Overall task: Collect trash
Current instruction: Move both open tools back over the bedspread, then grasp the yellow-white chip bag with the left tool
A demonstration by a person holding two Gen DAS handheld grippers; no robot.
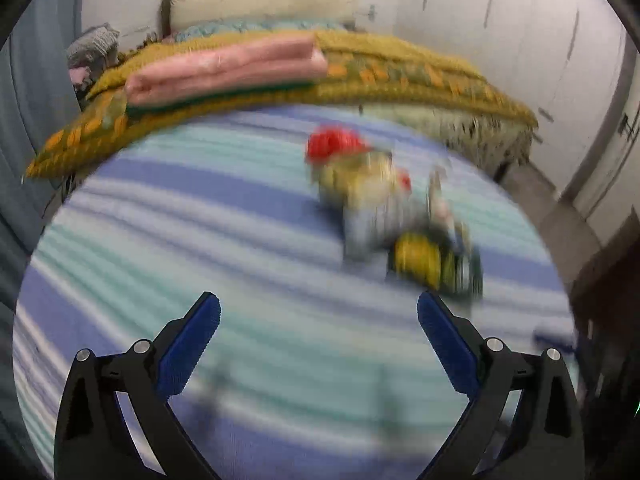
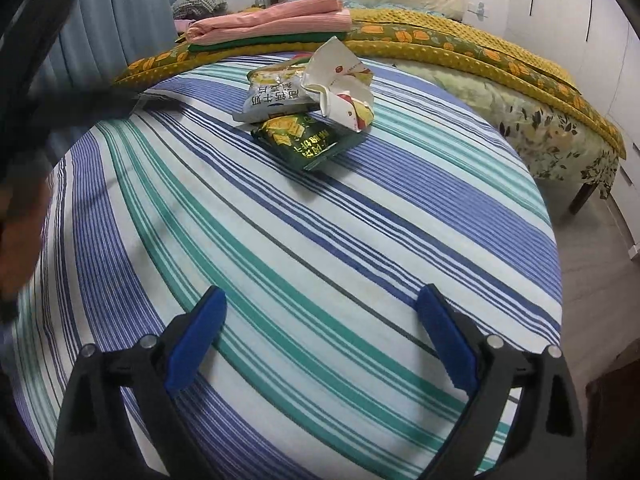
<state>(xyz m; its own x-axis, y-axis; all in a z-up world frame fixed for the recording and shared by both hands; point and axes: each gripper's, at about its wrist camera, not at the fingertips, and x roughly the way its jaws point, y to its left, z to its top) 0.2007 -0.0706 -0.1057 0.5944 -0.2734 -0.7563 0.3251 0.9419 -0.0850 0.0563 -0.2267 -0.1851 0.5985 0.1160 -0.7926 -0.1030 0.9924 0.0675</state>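
1. A small heap of crumpled snack wrappers [image 2: 308,108] (a dark green packet lowest) lies gathered mid-way across the blue-and-green striped bedsheet [image 2: 280,280], probably for one pickup.
2. The right gripper [image 2: 320,336] gapes wide, empty, well short of the heap.
3. The left gripper [image 1: 318,338] likewise splays empty above the sheet.

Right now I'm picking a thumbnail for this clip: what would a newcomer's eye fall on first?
The heap of snack wrappers in the middle of the blue and green striped bedsheet, a dark green packet nearest. Behind it, folded pink cloth lies on a mustard blanket. In front, the right tool is open and empty.
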